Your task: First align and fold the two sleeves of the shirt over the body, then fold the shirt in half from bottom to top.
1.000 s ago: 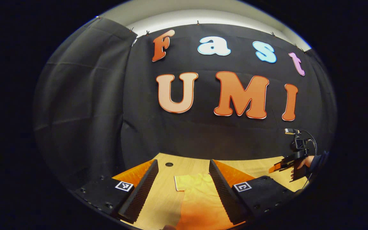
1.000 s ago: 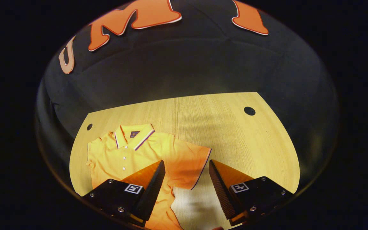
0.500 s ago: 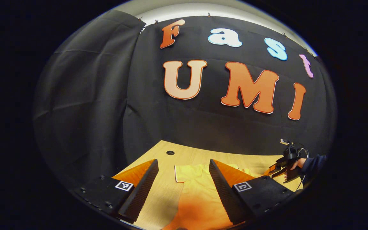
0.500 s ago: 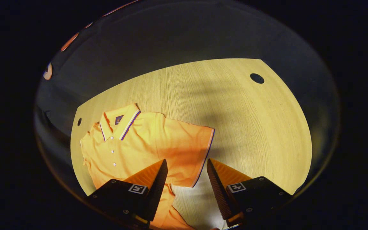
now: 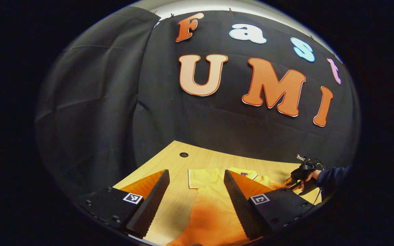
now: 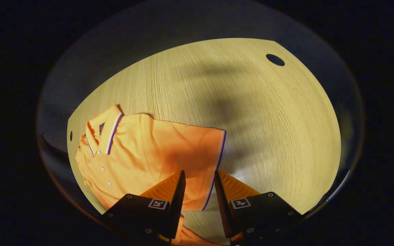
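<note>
An orange polo shirt point(image 6: 142, 153) lies flat on the wooden table point(image 6: 251, 102), with its striped collar point(image 6: 109, 128) at the left. My right gripper point(image 6: 199, 174) hovers low over the shirt's sleeve point(image 6: 200, 150). Its fingers are partly closed, and the striped hem runs through the gap between them. In the left gripper view my left gripper point(image 5: 196, 174) is wide open above the shirt's other sleeve point(image 5: 202, 177), and orange cloth point(image 5: 214, 212) lies between its fingers. Farther right, the right gripper point(image 5: 298, 179) is held by a hand in a dark sleeve.
The table has round holes near its corners point(image 6: 275, 59) point(image 6: 70, 136) point(image 5: 183, 154). Black cloth walls stand close behind the table's far edge point(image 5: 238, 159). Bare wood stretches beyond the sleeve on the right point(image 6: 286, 136).
My right gripper has dropped toward the sleeve hem and its fingers have drawn closer together. My left gripper has tilted down a little, still open over the other sleeve.
</note>
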`<state>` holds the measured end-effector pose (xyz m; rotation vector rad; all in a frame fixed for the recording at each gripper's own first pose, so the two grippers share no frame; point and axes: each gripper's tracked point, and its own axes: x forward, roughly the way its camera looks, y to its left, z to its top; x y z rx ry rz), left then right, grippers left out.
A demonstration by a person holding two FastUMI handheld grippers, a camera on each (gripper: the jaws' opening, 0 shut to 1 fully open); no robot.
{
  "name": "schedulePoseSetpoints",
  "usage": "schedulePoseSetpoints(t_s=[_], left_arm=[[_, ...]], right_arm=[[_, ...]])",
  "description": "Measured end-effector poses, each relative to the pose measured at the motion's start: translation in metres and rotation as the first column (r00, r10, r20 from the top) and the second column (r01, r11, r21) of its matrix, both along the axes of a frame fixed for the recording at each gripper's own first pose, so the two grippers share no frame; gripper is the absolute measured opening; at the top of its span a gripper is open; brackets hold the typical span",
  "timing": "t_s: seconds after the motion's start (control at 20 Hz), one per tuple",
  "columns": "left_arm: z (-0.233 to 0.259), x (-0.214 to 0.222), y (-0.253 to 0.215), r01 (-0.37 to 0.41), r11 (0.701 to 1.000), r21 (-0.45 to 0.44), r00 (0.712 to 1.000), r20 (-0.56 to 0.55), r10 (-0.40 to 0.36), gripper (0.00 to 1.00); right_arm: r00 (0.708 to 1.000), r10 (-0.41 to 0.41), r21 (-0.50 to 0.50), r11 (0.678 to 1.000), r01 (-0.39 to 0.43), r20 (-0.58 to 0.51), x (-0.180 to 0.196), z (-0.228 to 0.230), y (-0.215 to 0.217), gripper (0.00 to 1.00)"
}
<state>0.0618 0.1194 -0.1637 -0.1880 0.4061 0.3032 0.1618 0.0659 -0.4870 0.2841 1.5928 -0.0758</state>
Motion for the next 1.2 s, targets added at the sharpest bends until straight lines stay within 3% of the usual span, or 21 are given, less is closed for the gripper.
schedulePoseSetpoints(t_s=[0.15,0.2,0.3,0.4,0.5,0.6,0.85,1.2], left_arm=[[-0.006,0.003,0.002,-0.004,1.0,-0.011,1.0,-0.011,0.004,0.98],[-0.008,0.004,0.004,-0.006,1.0,-0.014,1.0,-0.014,0.006,0.98],[-0.01,0.001,0.009,-0.016,1.0,-0.019,1.0,-0.018,0.016,0.98],[-0.01,0.0,0.015,-0.025,0.999,-0.031,1.0,-0.012,0.024,0.98],[-0.015,-0.001,0.016,-0.017,0.999,-0.041,1.0,-0.015,0.017,0.98],[-0.016,-0.003,0.021,-0.021,0.999,-0.048,1.0,-0.011,0.02,0.98],[-0.021,0.0,0.022,-0.01,0.997,-0.077,1.0,-0.004,0.01,0.98],[-0.037,0.001,0.037,0.003,0.991,-0.132,1.0,-0.017,-0.005,0.98]], right_arm=[[0.998,0.061,-0.054,0.997,-0.061,-0.011,-0.001,-0.005,-0.001,0.39],[0.998,0.068,-0.072,0.995,-0.069,-0.01,0.0,-0.008,-0.002,0.44],[0.997,0.074,-0.074,0.995,-0.073,0.013,0.004,-0.006,-0.001,0.45],[0.999,0.049,-0.05,0.998,-0.049,0.007,0.003,-0.007,0.0,0.16],[0.999,0.041,-0.04,0.998,-0.04,0.021,0.008,-0.004,0.0,0.1],[0.997,0.024,-0.008,1.0,-0.024,0.079,0.023,0.012,0.01,0.08],[0.981,0.109,0.023,0.993,-0.114,0.162,0.045,0.057,0.047,0.08],[0.969,0.149,0.085,0.982,-0.168,0.195,0.051,0.09,0.122,0.08]])
